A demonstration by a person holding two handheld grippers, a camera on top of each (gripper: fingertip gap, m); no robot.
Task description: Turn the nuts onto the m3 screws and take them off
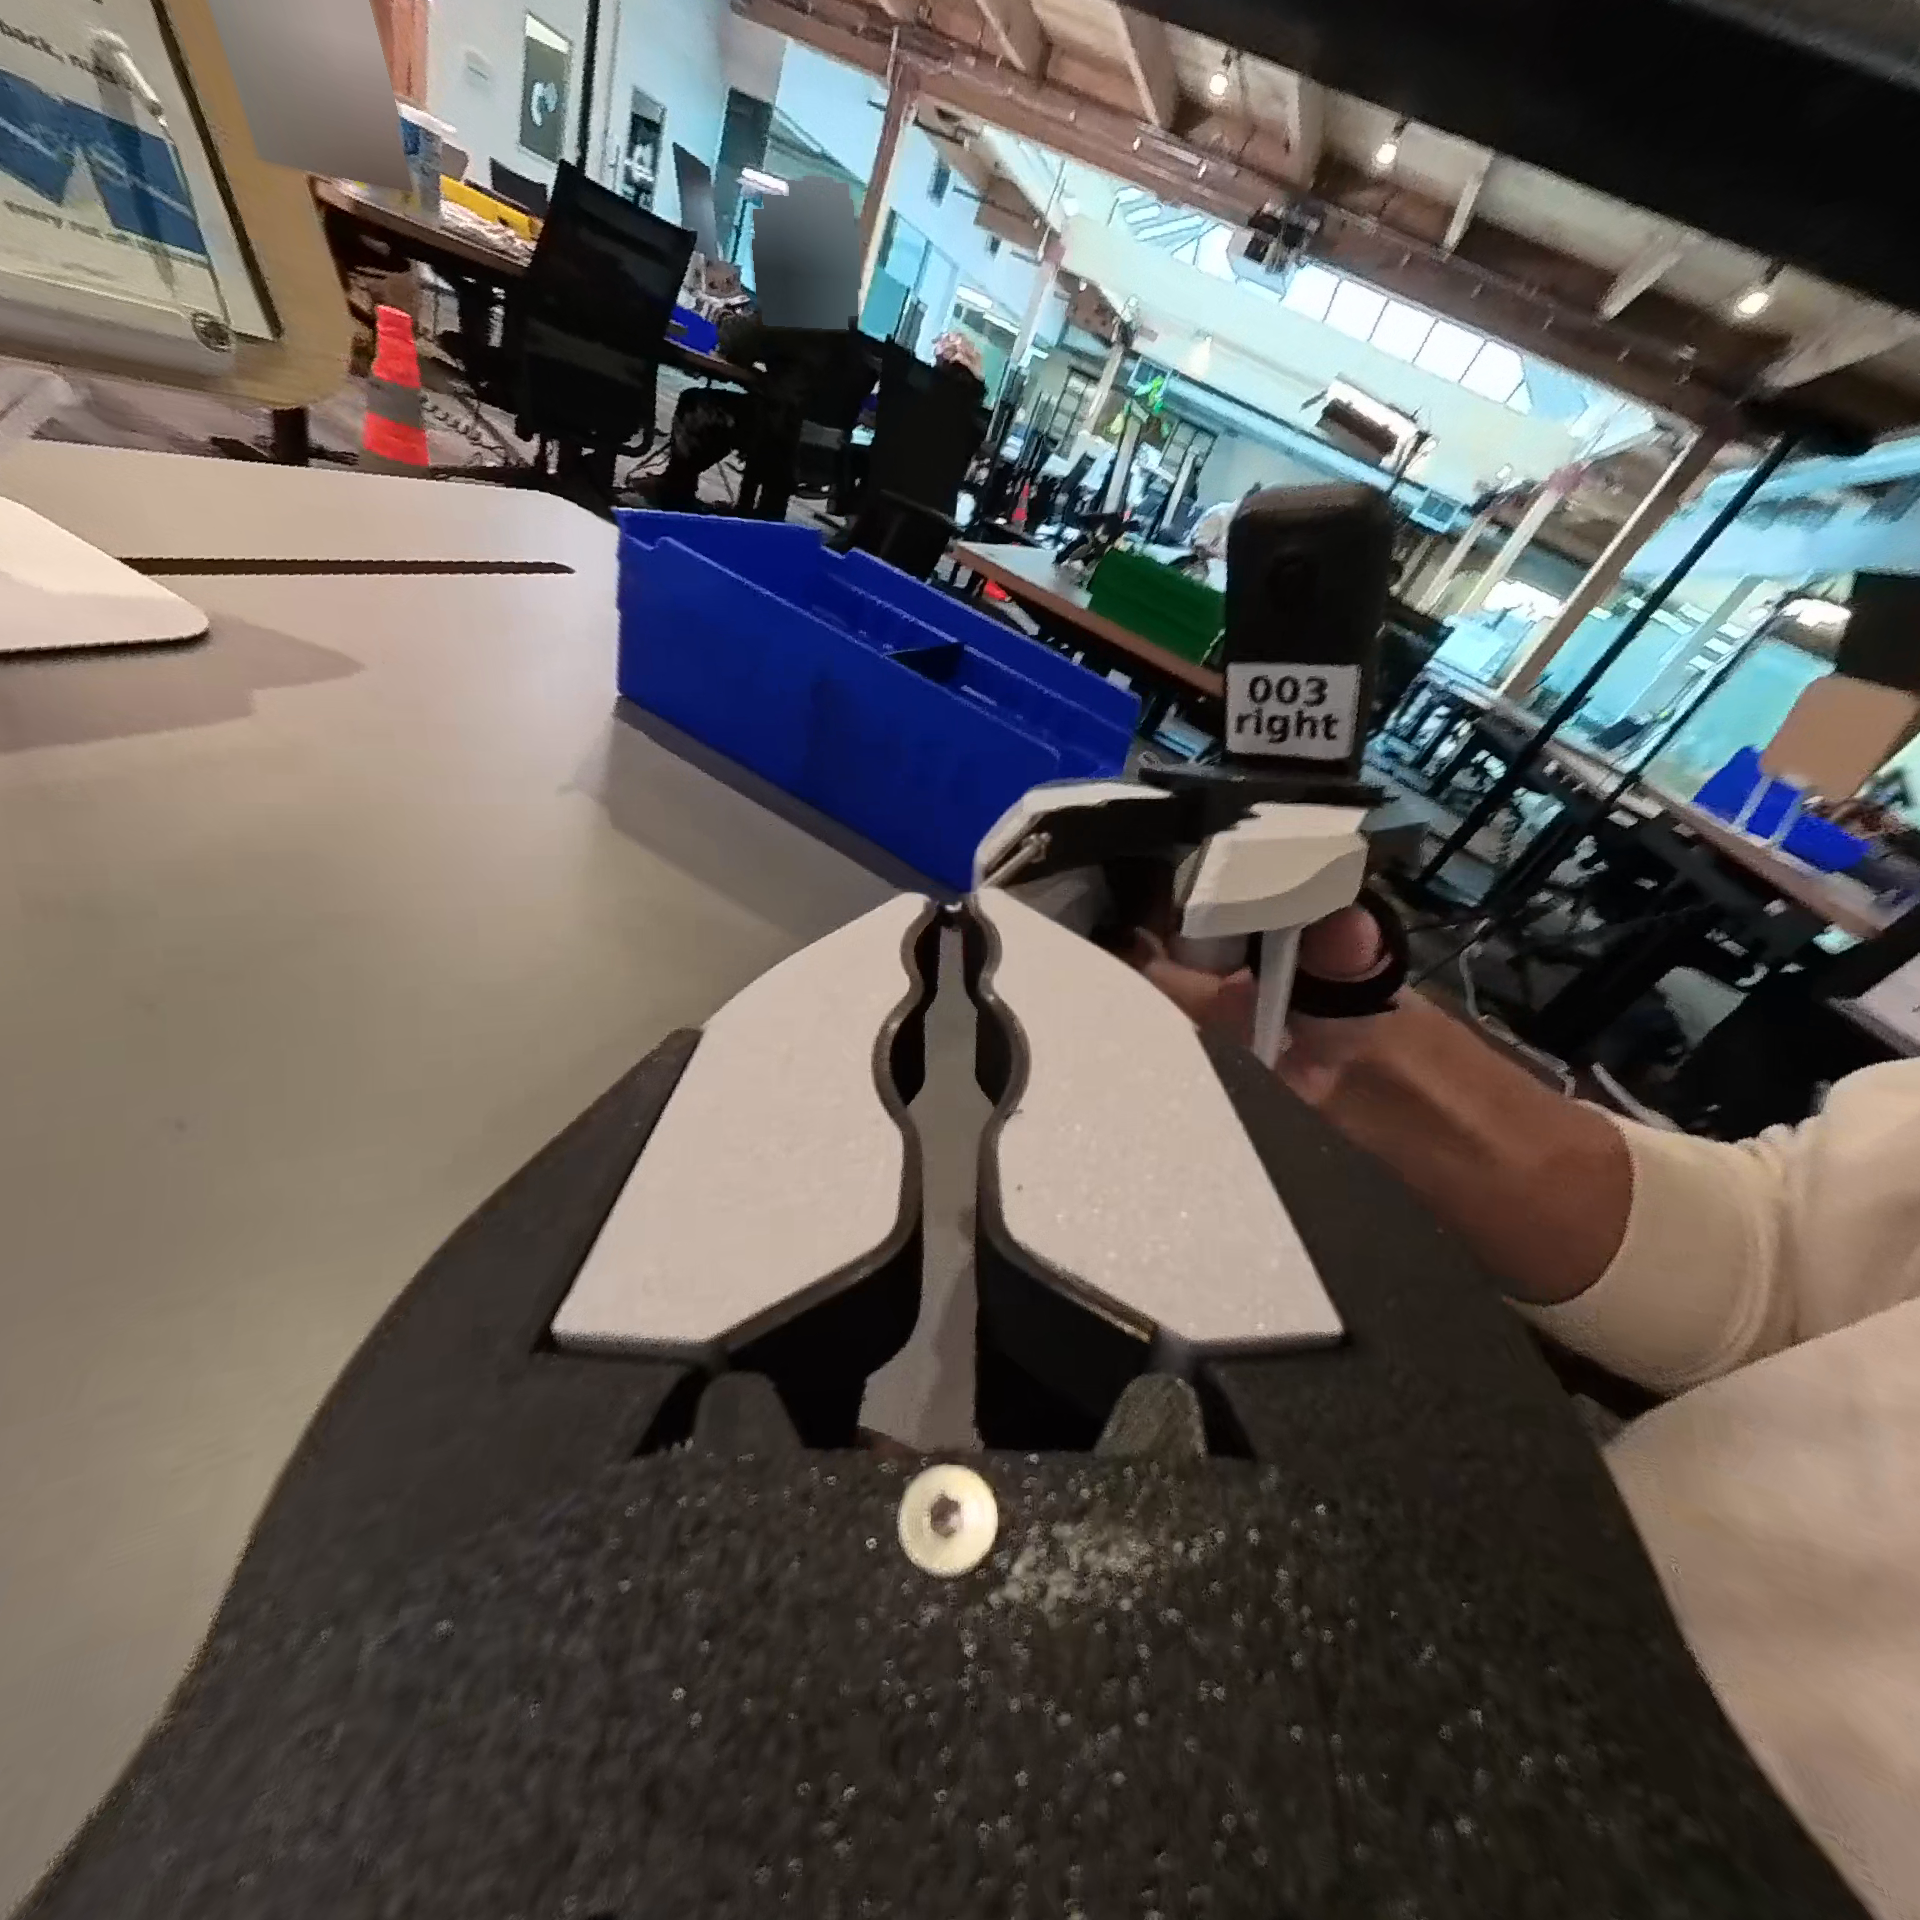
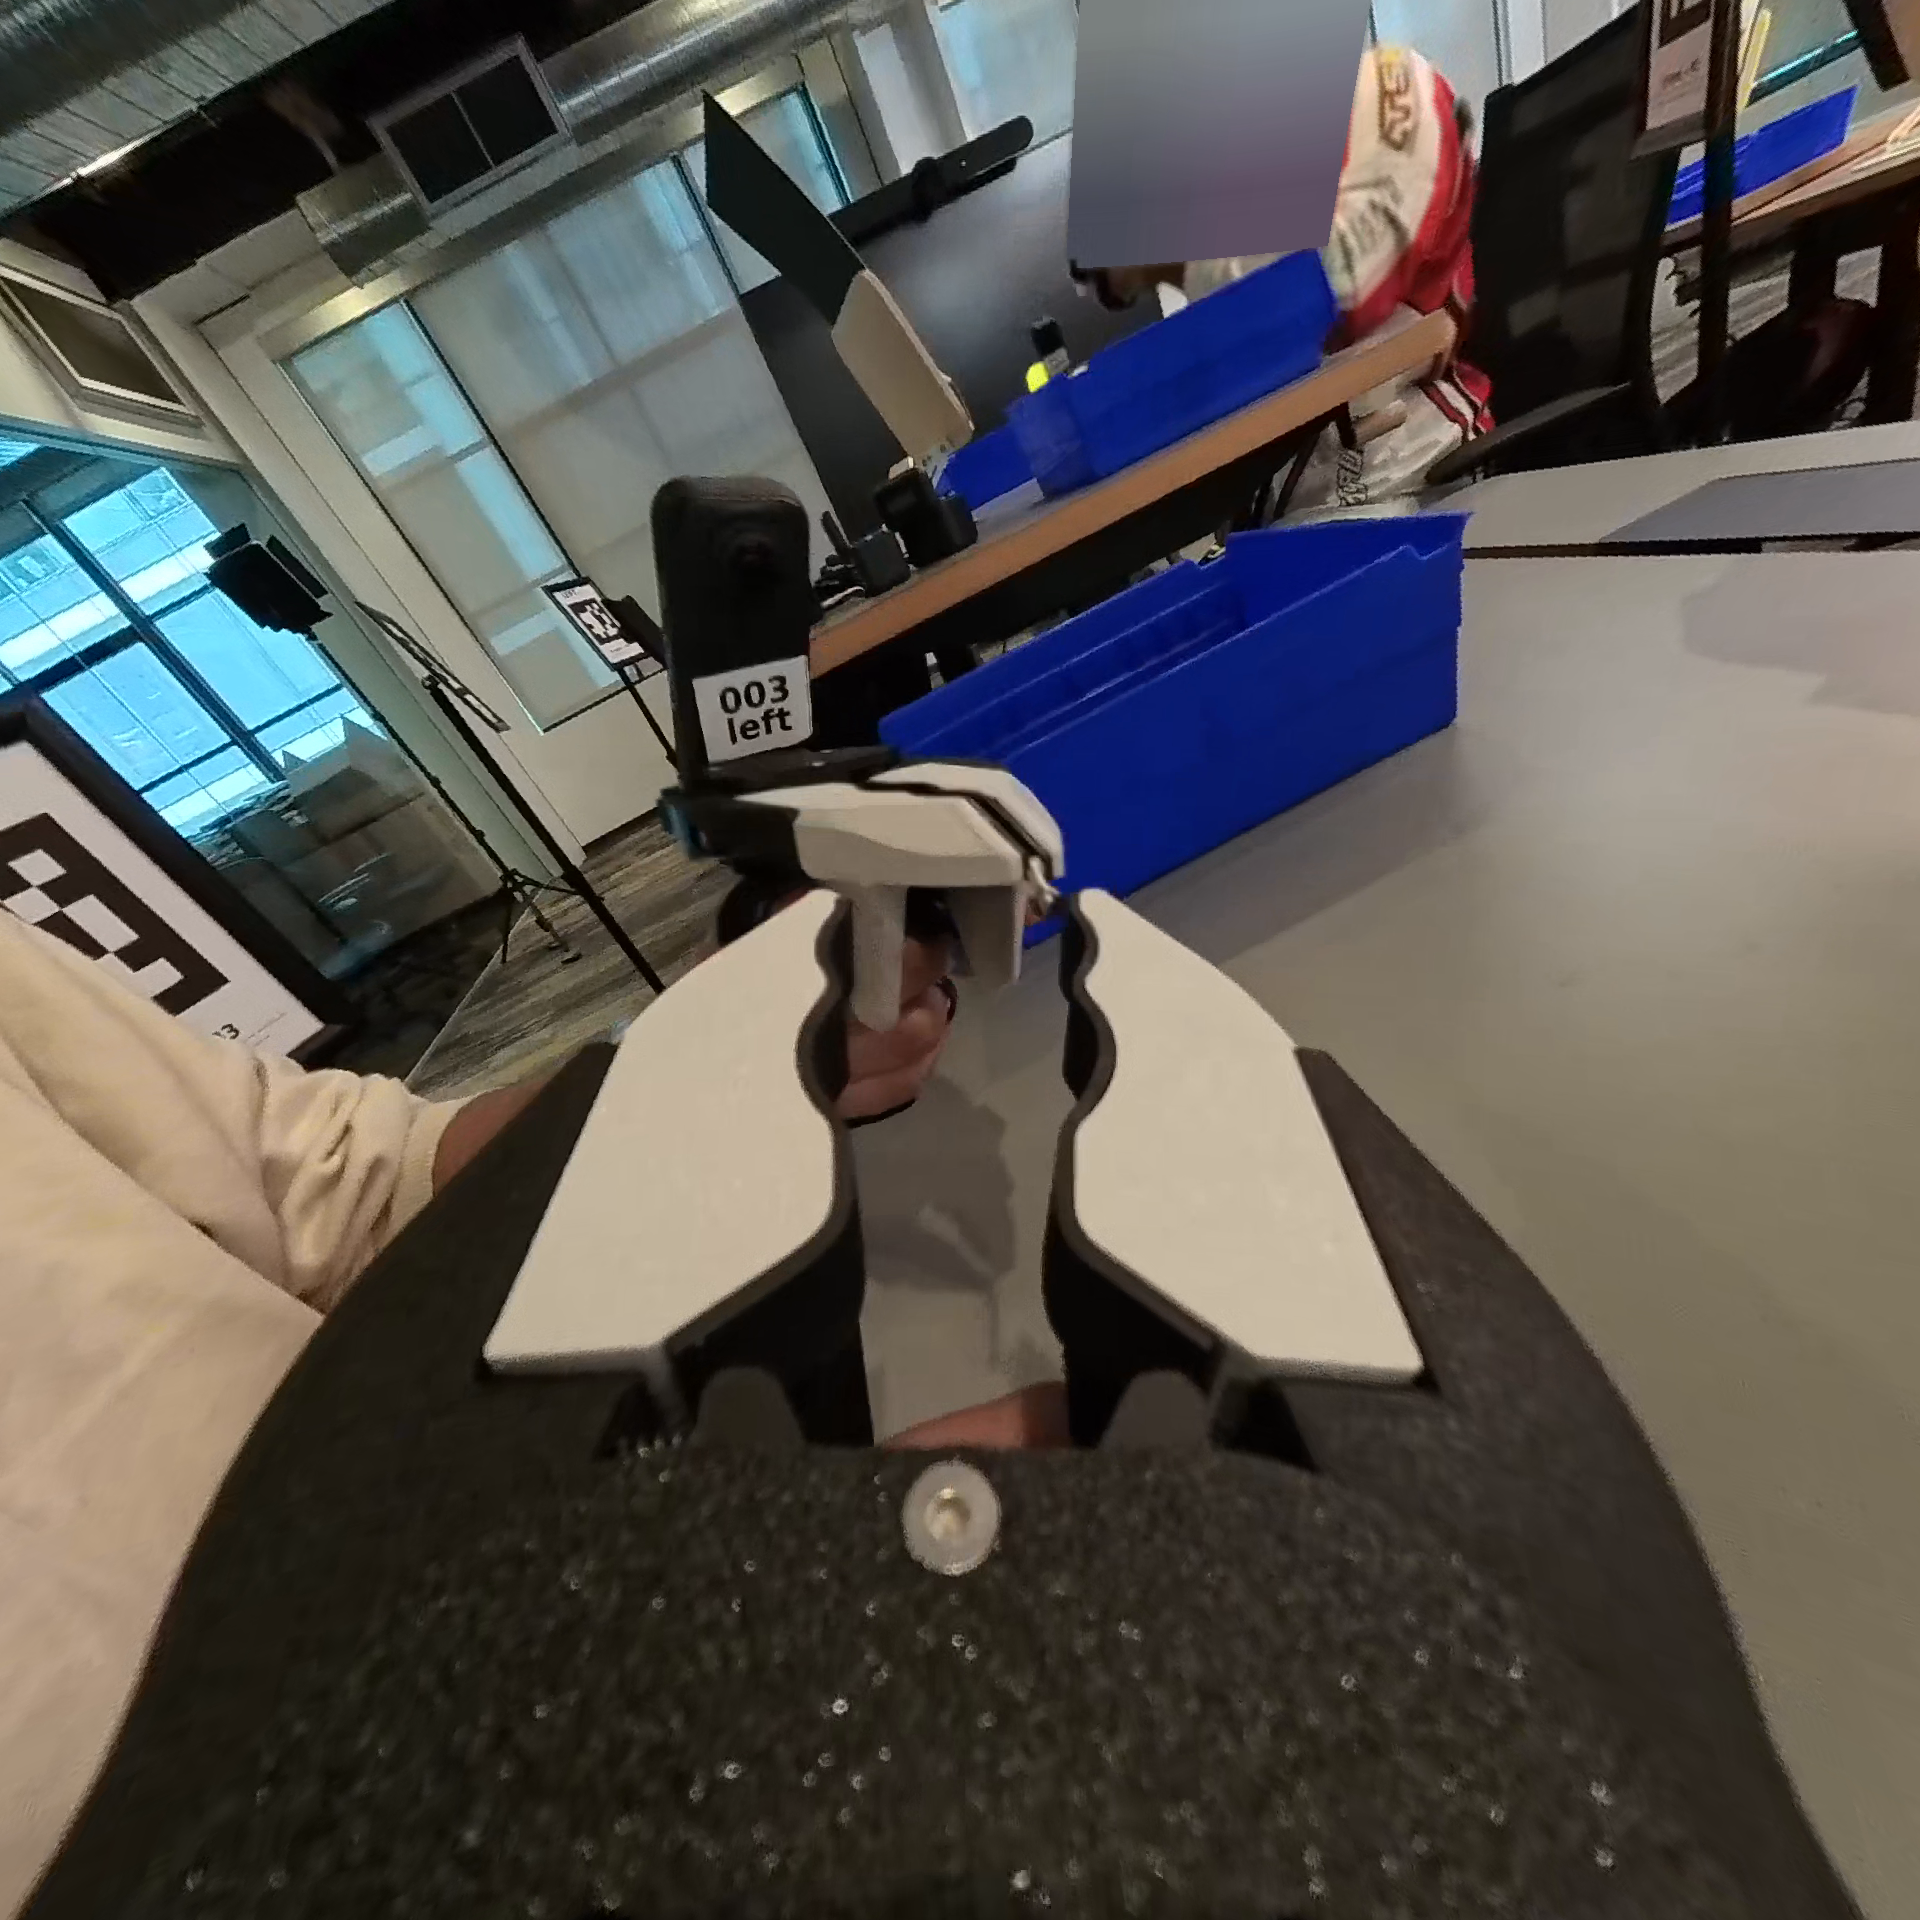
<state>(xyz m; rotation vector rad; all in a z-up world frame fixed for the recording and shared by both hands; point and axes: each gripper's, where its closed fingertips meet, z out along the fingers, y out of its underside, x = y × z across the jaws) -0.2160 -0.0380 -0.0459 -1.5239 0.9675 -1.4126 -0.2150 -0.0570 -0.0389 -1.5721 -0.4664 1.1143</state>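
My left gripper (image 1: 951,920) is shut, with its jaws nearly touching. It pinches a tiny silvery part, the m3 screw (image 1: 951,911), right at the tips. I cannot tell whether a nut is on it. In the right wrist view, the left gripper (image 2: 1044,868) is held above the grey table (image 2: 1558,935), and the small metal piece (image 2: 1042,885) sticks out of its tip. My right gripper (image 2: 956,914) is open and empty. Its wide-apart fingers (image 2: 1164,1049) reach toward the left gripper's tip. It also shows in the left wrist view (image 1: 1003,862), just beyond my left tips.
A blue plastic bin (image 1: 831,707) with dividers stands on the table's far edge, right behind both grippers; it also shows in the right wrist view (image 2: 1195,707). A white pad (image 1: 73,592) lies at the far left. Other desks, chairs and people are beyond.
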